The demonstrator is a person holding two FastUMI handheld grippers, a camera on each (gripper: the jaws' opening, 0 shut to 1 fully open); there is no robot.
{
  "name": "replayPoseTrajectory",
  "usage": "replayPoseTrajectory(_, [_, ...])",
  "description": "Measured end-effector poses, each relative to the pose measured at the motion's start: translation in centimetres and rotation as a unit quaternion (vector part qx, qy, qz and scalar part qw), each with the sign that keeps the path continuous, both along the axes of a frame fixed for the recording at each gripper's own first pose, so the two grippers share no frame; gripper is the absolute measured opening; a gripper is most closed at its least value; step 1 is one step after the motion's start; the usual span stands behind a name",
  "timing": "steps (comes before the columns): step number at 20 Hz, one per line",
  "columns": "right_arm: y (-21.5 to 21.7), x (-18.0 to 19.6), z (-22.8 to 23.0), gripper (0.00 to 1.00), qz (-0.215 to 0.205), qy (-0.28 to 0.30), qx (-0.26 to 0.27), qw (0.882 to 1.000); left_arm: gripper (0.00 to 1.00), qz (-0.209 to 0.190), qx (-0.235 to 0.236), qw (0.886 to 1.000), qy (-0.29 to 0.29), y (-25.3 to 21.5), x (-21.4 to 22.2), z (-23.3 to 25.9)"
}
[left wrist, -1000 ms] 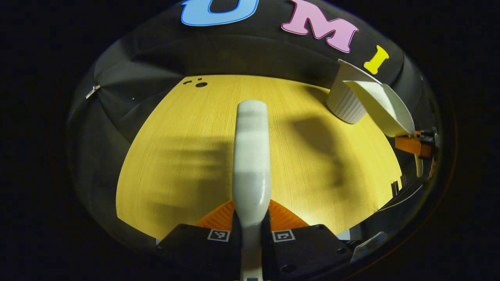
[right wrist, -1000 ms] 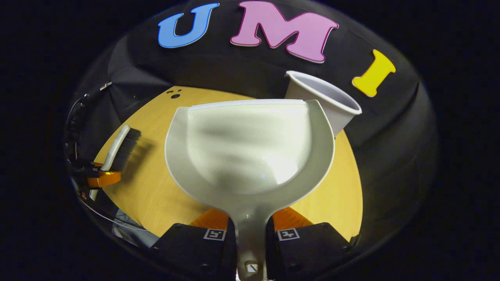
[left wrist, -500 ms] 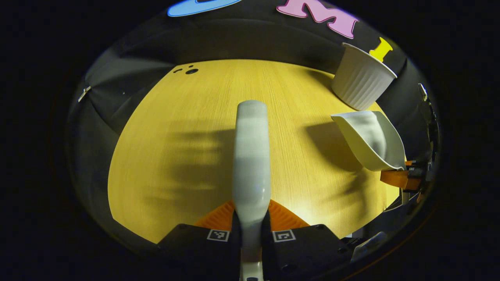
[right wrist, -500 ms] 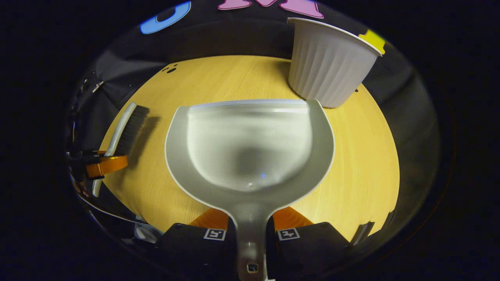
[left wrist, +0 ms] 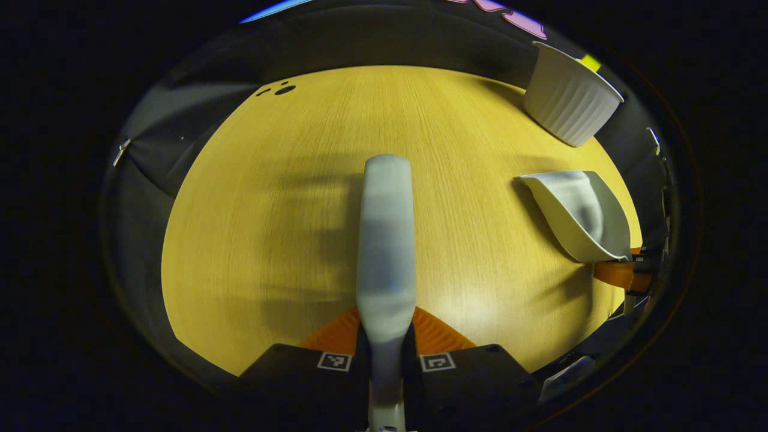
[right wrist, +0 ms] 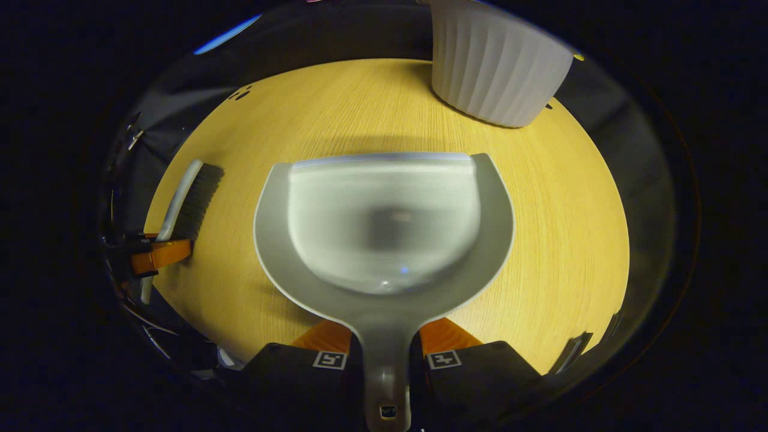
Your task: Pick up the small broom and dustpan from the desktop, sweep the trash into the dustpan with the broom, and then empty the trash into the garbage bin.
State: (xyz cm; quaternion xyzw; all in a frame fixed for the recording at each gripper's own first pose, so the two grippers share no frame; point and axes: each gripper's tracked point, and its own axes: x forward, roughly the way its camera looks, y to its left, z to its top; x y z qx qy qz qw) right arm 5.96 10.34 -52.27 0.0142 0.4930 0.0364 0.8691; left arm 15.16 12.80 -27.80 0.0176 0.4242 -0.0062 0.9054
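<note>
Left gripper (left wrist: 385, 345) clamped on the handle of the small broom (left wrist: 386, 240), both fingers pressed against it; white back of the broom running straight ahead above the wooden desktop (left wrist: 288, 210). In the right gripper view, same broom (right wrist: 186, 201) at the left edge of the desktop (right wrist: 570, 210), dark bristles turned toward the dustpan, held by the left gripper (right wrist: 157, 255).

Right gripper (right wrist: 385, 354) closed on the dustpan (right wrist: 384, 222) by its handle, both fingers tight to the stem; pan open side up, front lip pointing toward the garbage bin (right wrist: 495, 72). Whether the pan touches the desktop cannot be told. Inside of the pan blurred, contents not readable. In the left gripper view, dustpan (left wrist: 579, 213) to the right of the broom and well apart from it, with the right gripper (left wrist: 627, 273) behind it at the desktop's edge.

White ribbed garbage bin (left wrist: 570, 99) upright at the far right of the desktop, beyond the dustpan's lip and apart from it. Three small dark holes (left wrist: 277, 91) in the desktop at its far left corner, well away from the bin.
</note>
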Motion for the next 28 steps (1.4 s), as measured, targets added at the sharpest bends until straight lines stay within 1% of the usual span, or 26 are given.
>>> replayPoseTrajectory(1, [-0.1,-0.2,-0.2,0.34,0.003,-0.001,-0.004,1.000,0.28,-0.001,0.006,1.000,0.002,-0.1,-0.1,0.1])
replayPoseTrajectory(2, [-0.1,-0.2,-0.4,0.35,0.006,-0.002,-0.009,1.000,0.26,-0.003,0.013,1.000,0.004,-0.1,-0.2,0.0])
replayPoseTrajectory(4, [0.2,-0.3,-0.4,0.36,0.007,0.002,-0.002,1.000,0.31,-0.004,0.026,1.000,0.008,-0.1,-0.1,0.0])
replayPoseTrajectory(5, [0.5,-0.4,-0.2,0.36,0.007,0.004,0.010,1.000,0.32,-0.004,0.030,0.999,0.009,-0.1,-0.1,0.1])
replayPoseTrajectory(6, [0.7,-0.3,0.0,0.39,0.004,0.003,0.018,1.000,0.32,-0.002,0.034,0.999,0.006,-0.1,-0.2,0.4])
replayPoseTrajectory(7, [0.7,-0.2,0.3,0.39,-0.001,0.000,0.023,1.000,0.29,-0.003,0.034,0.999,0.000,-0.3,-0.3,0.7])
replayPoseTrajectory(8, [0.8,-0.2,0.4,0.38,-0.004,-0.001,0.028,1.000,0.36,-0.004,0.027,1.000,-0.007,-0.6,-0.5,1.1])
replayPoseTrajectory(9, [1.0,-0.3,0.7,0.42,-0.006,-0.002,0.034,0.999,0.45,-0.001,0.024,1.000,-0.017,-0.6,-0.4,1.5])
replayPoseTrajectory(11, [1.2,-0.3,1.6,0.57,-0.007,-0.013,0.042,0.999,0.81,0.005,0.023,0.999,-0.035,-0.4,-0.9,2.5])
replayPoseTrajectory(12, [1.2,-0.6,2.2,0.76,-0.006,-0.020,0.042,0.999,1.00,0.010,0.022,0.999,-0.042,-0.2,-1.1,3.1])
replayPoseTrajectory(13, [1.1,-0.7,2.8,0.85,-0.004,-0.028,0.039,0.999,0.96,0.015,0.019,0.998,-0.050,0.2,-1.5,3.5])
replayPoseTrajectory(14, [1.0,-0.9,3.6,0.98,-0.003,-0.039,0.036,0.999,0.96,0.021,0.010,0.998,-0.062,0.2,-1.8,4.2])
replayPoseTrajectory(15, [0.9,-1.1,4.9,1.00,-0.006,-0.054,0.035,0.998,0.96,0.026,-0.003,0.997,-0.077,0.1,-2.3,5.2])
replayPoseTrajectory(18, [0.3,-1.8,8.4,0.99,-0.021,-0.101,0.033,0.994,0.96,0.033,-0.037,0.989,-0.143,-0.2,-4.4,8.9])
replayPoseTrajectory(20, [-0.5,-2.5,11.5,0.99,-0.034,-0.140,0.034,0.989,0.96,0.035,-0.038,0.980,-0.193,0.0,-6.4,11.9])
replayPoseTrajectory(21, [-0.7,-2.7,12.9,0.99,-0.041,-0.162,0.035,0.985,1.00,0.036,-0.033,0.974,-0.220,0.4,-7.1,13.3])
replayPoseTrajectory(22, [-1.1,-3.2,14.6,0.99,-0.048,-0.187,0.034,0.981,0.97,0.038,-0.026,0.968,-0.247,0.6,-7.9,14.9])
replayPoseTrajectory(24, [-2.2,-4.4,18.1,0.99,-0.055,-0.237,0.024,0.970,0.97,0.042,-0.016,0.954,-0.298,0.9,-10.2,17.7])
replayPoseTrajectory(25, [-2.4,-4.8,20.0,0.99,-0.057,-0.269,0.015,0.961,0.97,0.043,-0.011,0.947,-0.317,1.0,-11.2,18.9])
replayPoseTrajectory(28, [-2.7,-6.9,25.8,0.99,-0.053,-0.360,-0.004,0.931,0.97,0.039,-0.002,0.927,-0.372,0.6,-13.8,22.2])
